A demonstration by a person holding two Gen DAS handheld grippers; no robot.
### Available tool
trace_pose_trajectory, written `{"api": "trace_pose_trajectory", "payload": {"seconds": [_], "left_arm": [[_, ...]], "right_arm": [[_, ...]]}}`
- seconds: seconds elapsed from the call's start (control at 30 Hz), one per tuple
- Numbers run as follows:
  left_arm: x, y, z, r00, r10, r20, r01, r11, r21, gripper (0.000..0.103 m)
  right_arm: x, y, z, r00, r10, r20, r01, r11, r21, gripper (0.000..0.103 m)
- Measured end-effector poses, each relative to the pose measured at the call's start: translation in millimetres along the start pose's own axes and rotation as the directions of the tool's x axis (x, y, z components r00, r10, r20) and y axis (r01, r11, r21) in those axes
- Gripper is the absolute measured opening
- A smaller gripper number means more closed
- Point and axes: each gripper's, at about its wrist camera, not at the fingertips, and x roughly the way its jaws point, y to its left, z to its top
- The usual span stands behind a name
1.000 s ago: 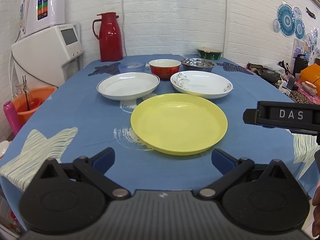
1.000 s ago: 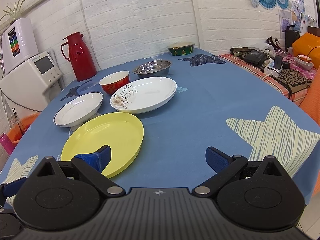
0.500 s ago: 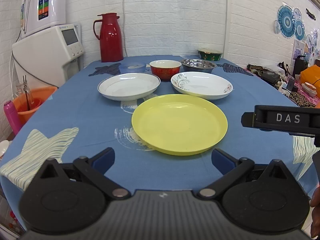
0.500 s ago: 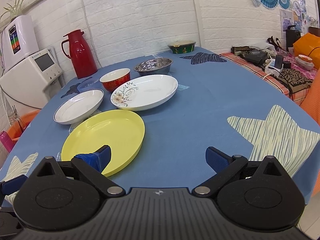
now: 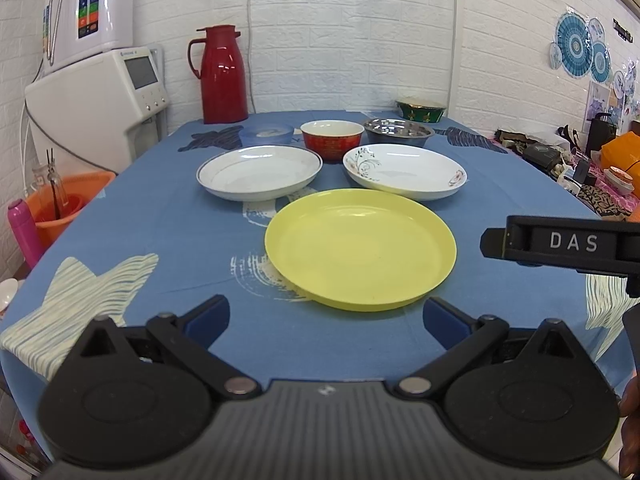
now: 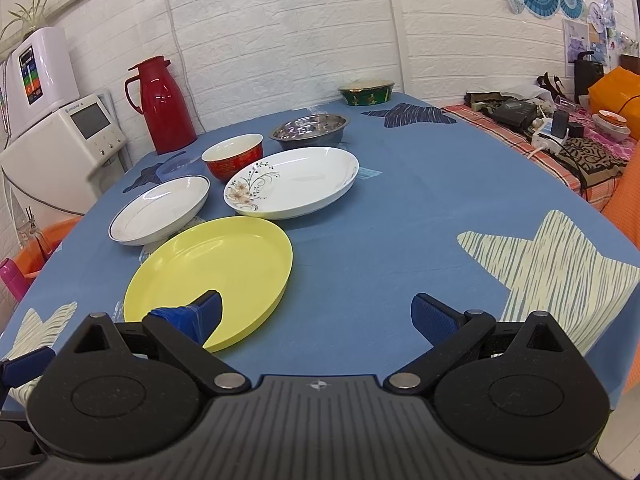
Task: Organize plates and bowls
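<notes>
Left wrist view: the dishes sit in rows on my blue star-print tablecloth (image 5: pixel 168 216). Nearest is the yellow plate (image 5: pixel 360 246), bare inside. Behind it lie a white blue-rimmed plate (image 5: pixel 259 174) on the left and a floral white plate (image 5: pixel 405 171) on the right, both holding nothing. Farther back stand a small blue lidded tub (image 5: pixel 266 134), a red bowl (image 5: pixel 332 139), a steel bowl (image 5: pixel 399 132) and a green bowl (image 5: pixel 420 109); I cannot see what is in them.

My left gripper (image 5: pixel 326 314) is spread wide, just short of the yellow plate's near rim, not touching it. My right gripper (image 6: pixel 316 312) is also spread wide, with its left finger (image 6: pixel 202 314) over the plate's near edge; the plate lies to its left.

A red thermos (image 5: pixel 223 74) stands at the far left edge by the white brick wall (image 5: pixel 340 28), and a white appliance (image 5: pixel 100 108) stands left of the table.
</notes>
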Motion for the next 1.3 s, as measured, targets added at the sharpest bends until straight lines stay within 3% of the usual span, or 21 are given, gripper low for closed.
{"api": "trace_pose_trajectory", "payload": {"seconds": [0.83, 1.3], "left_arm": [[1.1, 1.5, 0.3, 1.000, -0.011, -0.008, 0.011, 1.000, -0.001, 0.103], [34.8, 24.9, 23.5, 0.996, -0.036, -0.083, 0.036, 0.999, -0.001, 0.103]], "right_arm": [[4.0, 3.8, 0.1, 1.000, 0.002, -0.013, -0.002, 1.000, -0.007, 0.089], [40.2, 1.3, 16.6, 0.996, -0.037, -0.081, 0.037, 0.999, 0.001, 0.089]]}}
